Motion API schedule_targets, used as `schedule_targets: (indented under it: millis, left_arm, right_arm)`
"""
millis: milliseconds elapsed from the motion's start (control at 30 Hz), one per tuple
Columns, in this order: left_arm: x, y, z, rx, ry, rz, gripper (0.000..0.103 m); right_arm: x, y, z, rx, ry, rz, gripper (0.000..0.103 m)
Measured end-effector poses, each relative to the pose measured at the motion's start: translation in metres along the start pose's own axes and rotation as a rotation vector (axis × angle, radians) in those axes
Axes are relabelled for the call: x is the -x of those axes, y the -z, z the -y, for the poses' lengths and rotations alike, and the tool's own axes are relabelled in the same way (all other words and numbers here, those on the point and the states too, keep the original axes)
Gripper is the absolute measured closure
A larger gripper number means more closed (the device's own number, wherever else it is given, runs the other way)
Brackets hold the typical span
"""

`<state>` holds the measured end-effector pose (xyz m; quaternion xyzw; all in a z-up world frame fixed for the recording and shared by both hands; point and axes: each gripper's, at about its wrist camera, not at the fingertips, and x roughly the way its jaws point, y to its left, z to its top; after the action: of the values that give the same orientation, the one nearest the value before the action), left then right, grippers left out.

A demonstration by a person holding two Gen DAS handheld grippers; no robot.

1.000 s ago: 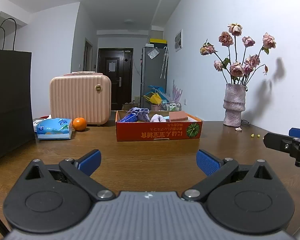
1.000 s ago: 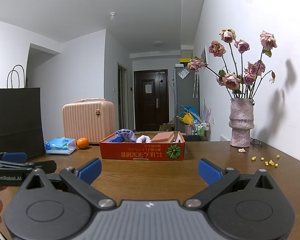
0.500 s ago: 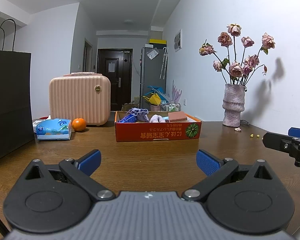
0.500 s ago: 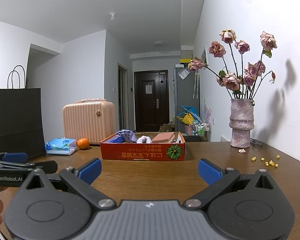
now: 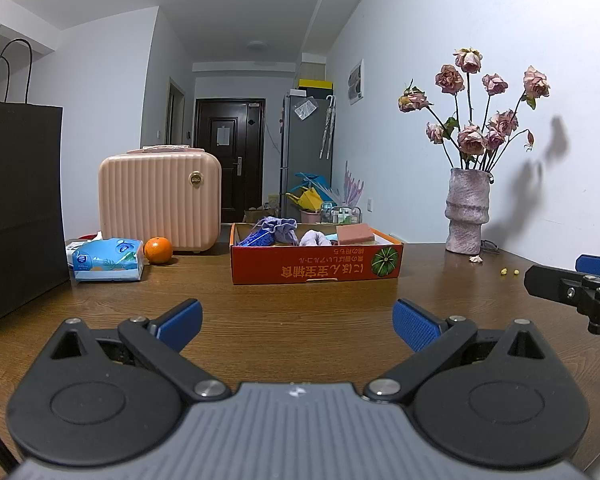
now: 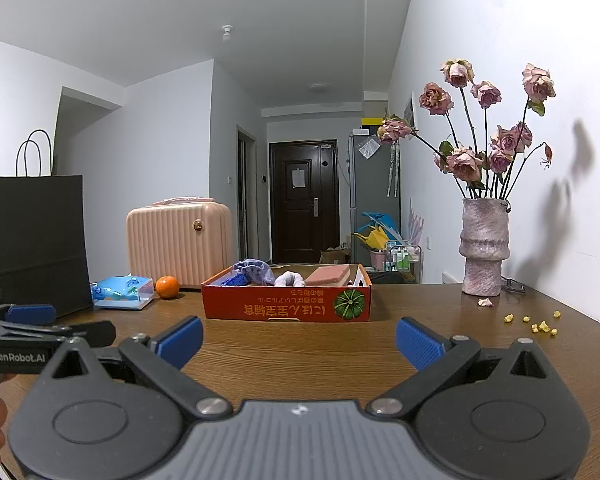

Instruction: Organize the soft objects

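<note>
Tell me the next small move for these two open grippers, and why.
Probably ease the left gripper forward toward the shallow red cardboard box. Both it and the right gripper are open and empty, short of the box, where the purple cloth and pink sponge block lie.

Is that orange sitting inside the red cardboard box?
No, the orange sits on the table, left of the box, beside the tissue pack.
</note>
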<state>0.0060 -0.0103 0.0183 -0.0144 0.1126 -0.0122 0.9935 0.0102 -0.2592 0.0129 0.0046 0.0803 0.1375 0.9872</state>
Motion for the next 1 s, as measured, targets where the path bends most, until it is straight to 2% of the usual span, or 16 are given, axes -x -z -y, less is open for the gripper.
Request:
schedule_targets:
  millis: [1000]
  left_arm:
    - [0.0007,-0.0015,0.0020,-0.007,0.007,0.006,0.000]
  right_arm:
    - [-0.0001,0.0003,-0.0003,0.001,0.000,0.000,0.000]
